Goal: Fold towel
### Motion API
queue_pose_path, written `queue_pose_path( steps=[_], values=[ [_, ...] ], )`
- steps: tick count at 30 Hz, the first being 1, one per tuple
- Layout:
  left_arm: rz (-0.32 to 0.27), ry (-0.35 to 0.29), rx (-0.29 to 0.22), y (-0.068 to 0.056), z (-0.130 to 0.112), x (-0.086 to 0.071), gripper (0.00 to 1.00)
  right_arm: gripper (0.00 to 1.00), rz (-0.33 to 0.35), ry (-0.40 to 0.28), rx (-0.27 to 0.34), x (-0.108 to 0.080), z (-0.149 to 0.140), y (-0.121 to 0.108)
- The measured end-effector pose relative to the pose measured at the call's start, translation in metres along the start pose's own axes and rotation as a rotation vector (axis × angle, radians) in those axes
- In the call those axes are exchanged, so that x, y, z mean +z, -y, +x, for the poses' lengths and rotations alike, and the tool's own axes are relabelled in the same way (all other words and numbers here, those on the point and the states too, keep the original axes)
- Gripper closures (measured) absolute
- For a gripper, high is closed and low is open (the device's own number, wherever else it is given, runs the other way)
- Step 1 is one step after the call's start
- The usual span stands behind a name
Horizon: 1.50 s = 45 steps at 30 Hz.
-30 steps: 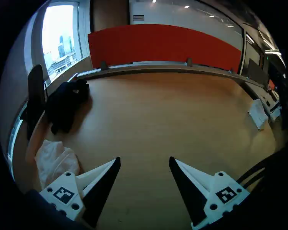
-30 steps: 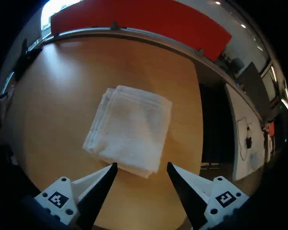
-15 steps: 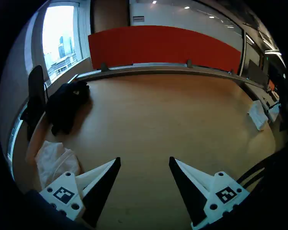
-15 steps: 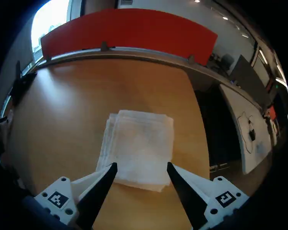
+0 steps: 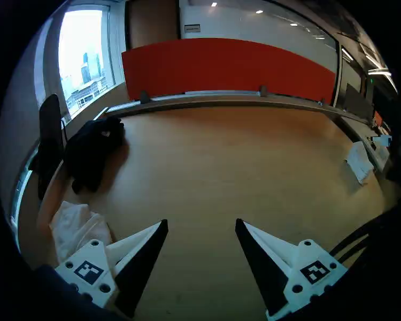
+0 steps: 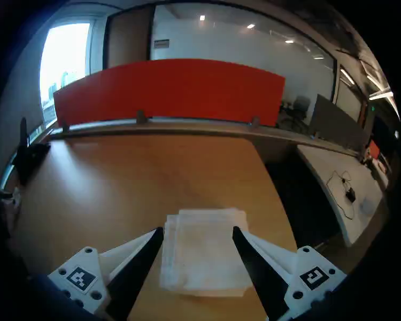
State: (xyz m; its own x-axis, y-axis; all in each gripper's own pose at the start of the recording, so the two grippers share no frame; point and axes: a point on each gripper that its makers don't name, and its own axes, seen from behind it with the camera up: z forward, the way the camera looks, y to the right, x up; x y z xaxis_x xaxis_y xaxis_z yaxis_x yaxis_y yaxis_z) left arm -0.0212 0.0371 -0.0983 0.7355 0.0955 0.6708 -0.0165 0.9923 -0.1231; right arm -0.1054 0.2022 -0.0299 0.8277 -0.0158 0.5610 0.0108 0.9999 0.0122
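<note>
The towel (image 6: 206, 251) should handle light and soft, with no stiffness of its own. A loose layer would likely sag or slide off the stack if taken by one corner. The safest hold, I judge, is a pinch through all layers at a folded edge, or at a corner where the plies line up.

It is white terry, already folded into a squarish stack, its layered edges showing along the left side and its top flat. It lies on the table (image 6: 120, 176) well in front of the red screen (image 6: 168, 91), below the screen's right end (close to the table edge there).

The right gripper (image 6: 197, 230) gapes wide, a finger on either side of the towel, gripping nothing. Whether the fingers touch the towel I cannot tell. The left gripper (image 5: 200, 222) is also spread wide over bare wood, facing the screen.
</note>
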Motion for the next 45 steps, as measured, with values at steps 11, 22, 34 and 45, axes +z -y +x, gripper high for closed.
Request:
queue_pose_path(
  steps=[11,22,34,45],
  values=[
    [0.004,-0.004,0.0,0.0,0.002,0.001,0.06,0.0,-0.008,-0.135,0.036,0.001,0.025,0.014],
    [0.001,-0.024,-0.002,-0.002,0.008,0.002,0.06,0.0,-0.018,-0.288,0.1,-0.008,0.06,0.024],
    [0.01,-0.095,-0.011,0.001,0.029,0.001,0.06,0.0,-0.045,-0.368,0.066,-0.017,0.079,0.036],
    [0.036,-0.262,-0.03,0.01,0.083,-0.006,0.07,0.0,-0.011,-0.379,0.05,-0.018,0.086,0.065]
  ],
)
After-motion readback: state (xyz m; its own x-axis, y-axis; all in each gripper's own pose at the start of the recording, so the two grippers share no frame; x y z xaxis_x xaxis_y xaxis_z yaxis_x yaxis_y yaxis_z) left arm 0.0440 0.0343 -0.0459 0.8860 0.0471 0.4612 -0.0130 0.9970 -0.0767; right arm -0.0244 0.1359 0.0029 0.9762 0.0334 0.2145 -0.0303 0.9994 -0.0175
